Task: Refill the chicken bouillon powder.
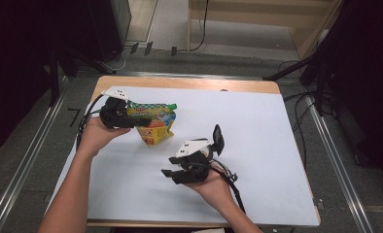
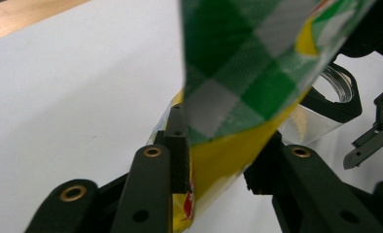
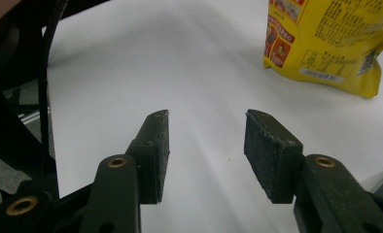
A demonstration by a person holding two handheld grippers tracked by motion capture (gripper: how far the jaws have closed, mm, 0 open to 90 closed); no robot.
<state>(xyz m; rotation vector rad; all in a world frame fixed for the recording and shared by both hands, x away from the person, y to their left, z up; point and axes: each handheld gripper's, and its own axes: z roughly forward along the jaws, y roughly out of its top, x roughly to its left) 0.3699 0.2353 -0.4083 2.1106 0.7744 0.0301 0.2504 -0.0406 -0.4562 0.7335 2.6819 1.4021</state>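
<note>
High view: a white sheet covers the wooden table, and a yellow-and-green pouch with a green cap stands a little left of the frame's centre, near the sheet's upper-left part. The left gripper comes in from the left of the frame and has the pouch by its upper left side; the person's left hand sits just below and left of it, with the grey plate on top and a black cable looping off to the left edge of the sheet.

Left gripper view shows the pouch close up, its green-and-white chequered top hanging down between the two black jaws. One pad lies flat against the pouch's yellow lower part, and the other side meets the jaw on the right of the frame, so the jaws pinch the pouch.

Lower centre of the high view holds the right gripper, carried by the right hand, well apart from the pouch and over bare sheet. In the right gripper view its pads stand spread with only white sheet between them, and the pouch sits at the upper right of that frame, its printed yellow back and barcode showing.
</note>
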